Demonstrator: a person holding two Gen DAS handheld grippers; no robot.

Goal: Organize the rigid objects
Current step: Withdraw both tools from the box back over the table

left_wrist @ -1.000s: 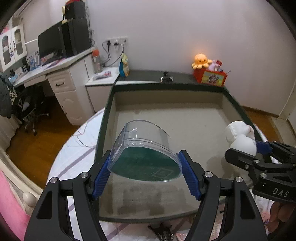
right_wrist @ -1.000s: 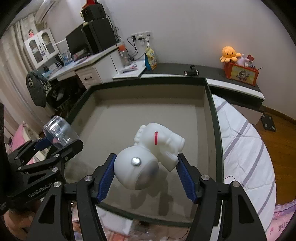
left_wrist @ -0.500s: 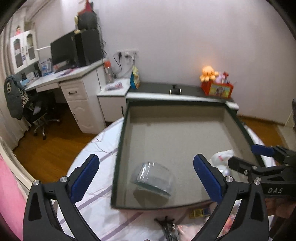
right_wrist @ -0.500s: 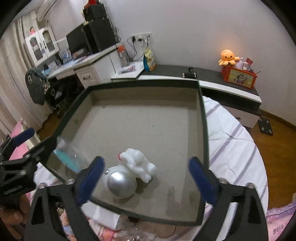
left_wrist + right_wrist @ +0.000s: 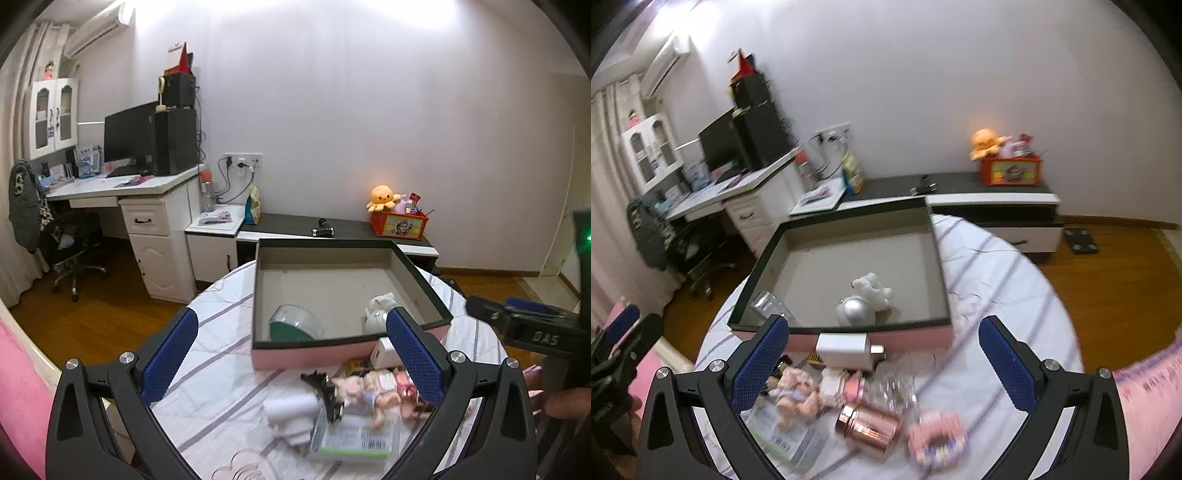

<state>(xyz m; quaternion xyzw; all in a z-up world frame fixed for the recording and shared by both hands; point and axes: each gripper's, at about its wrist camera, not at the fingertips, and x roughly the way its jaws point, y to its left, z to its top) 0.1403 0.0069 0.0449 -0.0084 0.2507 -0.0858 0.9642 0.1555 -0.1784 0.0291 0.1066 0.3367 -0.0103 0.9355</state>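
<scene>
A pink box with a dark rim (image 5: 351, 341) (image 5: 849, 326) stands on the round table. Inside lie a clear plastic cup with a green base (image 5: 293, 325) (image 5: 768, 305) at the near left and a white astronaut figure with a silver visor (image 5: 378, 312) (image 5: 866, 301) at the near right. My left gripper (image 5: 291, 356) is open and empty, held above the table in front of the box. My right gripper (image 5: 882, 360) is open and empty, also in front of the box.
Loose items lie on the striped tablecloth in front of the box: a white charger block (image 5: 844, 347), a pink doll (image 5: 796, 393) (image 5: 369, 393), a rose-gold canister (image 5: 868, 428), a pink ring (image 5: 938, 441), a flat packet (image 5: 354, 437), a white roll (image 5: 291, 410).
Both grippers opened, leaving the cup and the astronaut in the box, then pulled back and up, away from it. The clutter in front of the box has come into view.
</scene>
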